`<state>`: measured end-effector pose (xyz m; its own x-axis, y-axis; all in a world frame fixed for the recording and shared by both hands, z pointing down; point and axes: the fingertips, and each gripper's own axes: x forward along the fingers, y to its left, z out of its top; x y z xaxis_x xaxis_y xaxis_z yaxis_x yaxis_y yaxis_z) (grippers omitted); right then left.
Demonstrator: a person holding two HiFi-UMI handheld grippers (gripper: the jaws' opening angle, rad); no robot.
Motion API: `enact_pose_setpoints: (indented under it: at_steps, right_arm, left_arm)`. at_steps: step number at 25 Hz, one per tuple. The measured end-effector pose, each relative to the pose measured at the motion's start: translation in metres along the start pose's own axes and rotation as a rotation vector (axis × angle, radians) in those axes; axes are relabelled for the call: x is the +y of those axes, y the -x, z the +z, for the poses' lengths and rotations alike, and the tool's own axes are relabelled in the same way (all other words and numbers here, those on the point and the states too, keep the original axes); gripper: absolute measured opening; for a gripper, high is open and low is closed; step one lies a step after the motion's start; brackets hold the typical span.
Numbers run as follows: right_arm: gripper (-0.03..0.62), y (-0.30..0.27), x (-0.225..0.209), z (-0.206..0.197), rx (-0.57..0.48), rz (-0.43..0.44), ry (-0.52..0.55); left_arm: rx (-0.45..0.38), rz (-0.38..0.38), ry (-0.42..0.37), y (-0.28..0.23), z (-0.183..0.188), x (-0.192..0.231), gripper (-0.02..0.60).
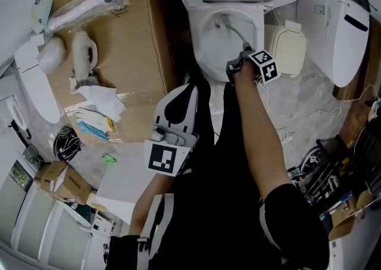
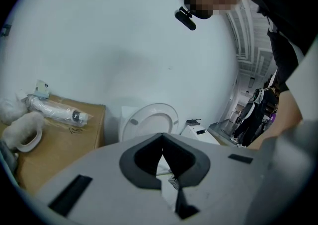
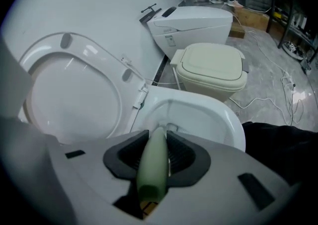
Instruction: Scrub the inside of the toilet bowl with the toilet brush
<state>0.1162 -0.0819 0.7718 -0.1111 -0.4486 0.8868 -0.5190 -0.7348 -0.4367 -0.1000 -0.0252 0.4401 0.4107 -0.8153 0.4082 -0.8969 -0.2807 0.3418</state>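
The white toilet bowl [image 1: 208, 48] stands at the top centre, seat and lid [image 3: 69, 90] raised. My right gripper [image 1: 239, 60] hovers over the bowl's front right rim, shut on the pale green handle of the toilet brush [image 3: 152, 167]. The handle slants down into the bowl, and the brush head [image 1: 224, 22] rests against the inner back wall. In the right gripper view the bowl [image 3: 208, 112] lies just beyond the jaws [image 3: 156, 154]. My left gripper [image 1: 181, 101] hangs lower, in front of the toilet and away from it, shut with nothing in it [image 2: 161, 162].
A cardboard box [image 1: 131, 42] with wrapped parts and papers stands left of the toilet. To its right sit a small cream toilet [image 1: 289, 48] and a white toilet [image 1: 339, 30]. Cables [image 1: 309, 121] trail over the marble floor.
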Motion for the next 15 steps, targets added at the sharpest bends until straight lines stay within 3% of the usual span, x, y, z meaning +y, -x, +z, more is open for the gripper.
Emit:
enact_pose_setpoints:
  at_steps: [4, 15]
  right_arm:
    - [0.12, -0.013, 0.01, -0.015, 0.045, 0.02, 0.085]
    - [0.12, -0.013, -0.006, -0.055, 0.262, 0.012, 0.589]
  left_arm:
    - [0.002, -0.002, -0.011, 0.002, -0.004, 0.007, 0.008]
    - [-0.019, 0.031, 0.011, 0.004, -0.011, 0.016, 0.008]
